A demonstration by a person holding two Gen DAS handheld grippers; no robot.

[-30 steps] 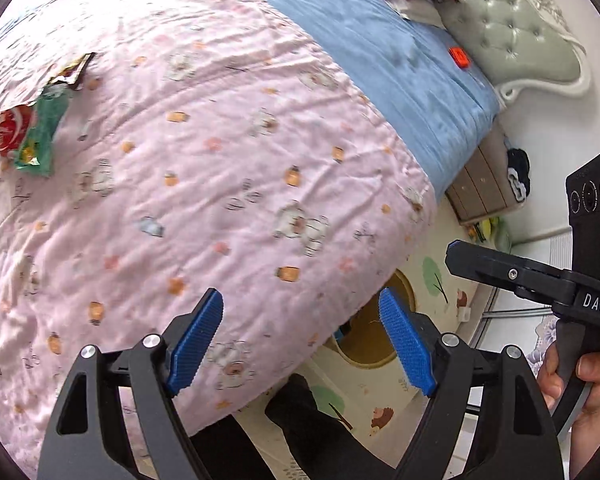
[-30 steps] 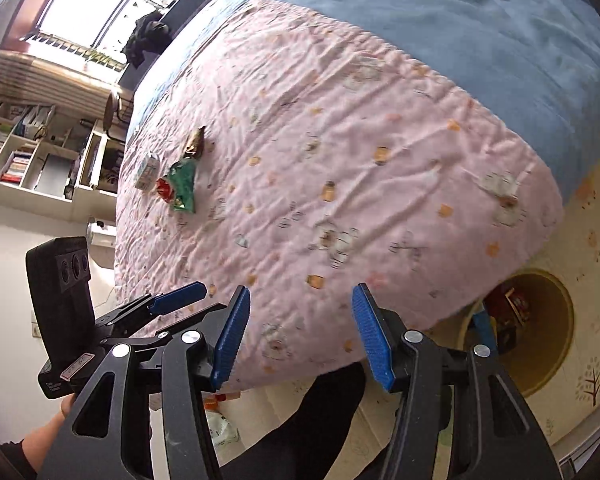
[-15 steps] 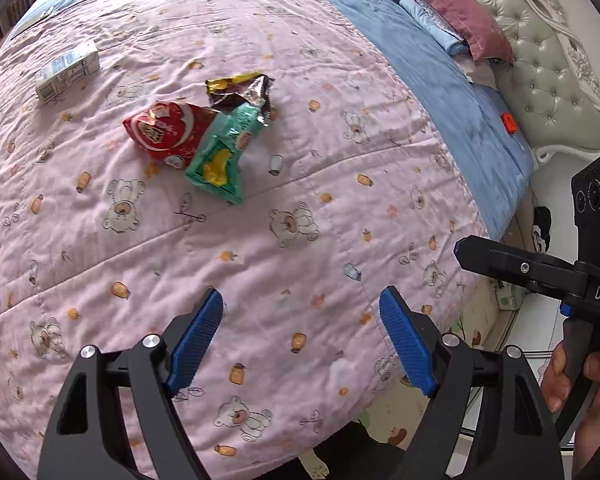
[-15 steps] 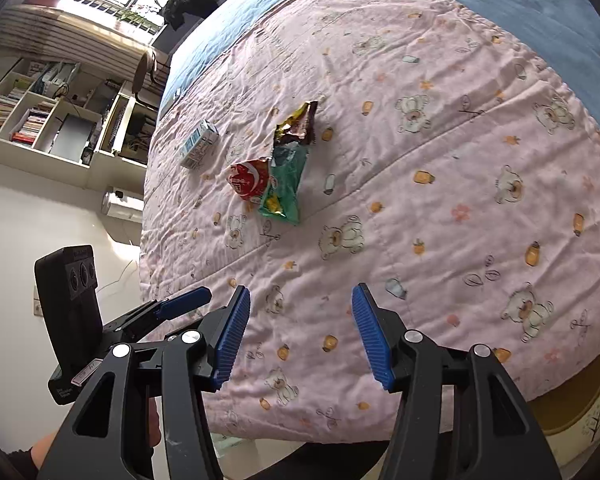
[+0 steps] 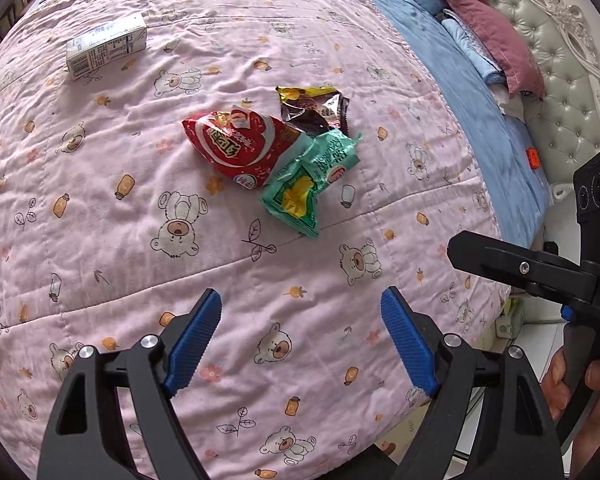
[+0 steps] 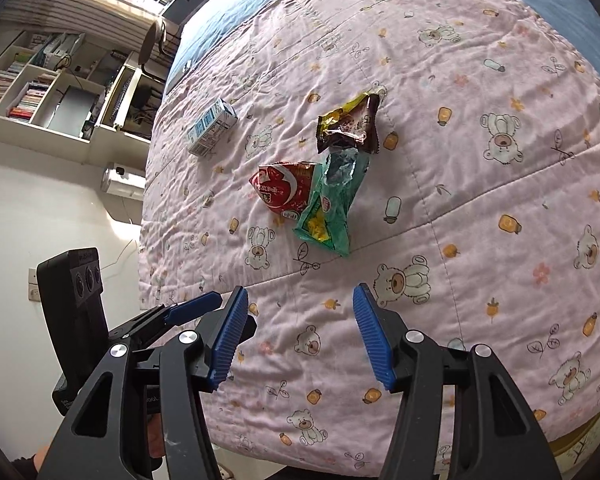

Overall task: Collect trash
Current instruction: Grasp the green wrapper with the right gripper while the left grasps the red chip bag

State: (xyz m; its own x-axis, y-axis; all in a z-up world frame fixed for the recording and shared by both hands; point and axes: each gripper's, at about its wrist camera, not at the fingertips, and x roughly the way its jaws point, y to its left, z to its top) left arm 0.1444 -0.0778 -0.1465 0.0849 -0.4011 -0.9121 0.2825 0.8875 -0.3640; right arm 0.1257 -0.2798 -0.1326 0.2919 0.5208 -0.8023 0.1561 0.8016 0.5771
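Pink bear-print quilt (image 5: 100,208) covers the near end of the bed, blue sheet beyond it toward the headboard. Going left to right across the quilt: a small white carton (image 5: 106,46) lies on its side toward the far left edge, well apart from the rest; then a red snack bag (image 5: 236,146), a green wrapper (image 5: 308,184) overlapping its right end, and a dark brown wrapper (image 5: 312,108) touching both on the far side. Left gripper (image 5: 300,344) hovers over the quilt's near edge, blue pads spread wide, nothing between them. Right gripper (image 6: 296,340) hangs alongside it, jaws about half apart, also empty. No trash collected yet. Risks, as judged: the three wrappers overlap, so a pinch on one may drag or flip the others; thin foil lying flat on soft quilt may slip the pads, or the pads may catch quilt fabric instead. The carton could be overlooked.
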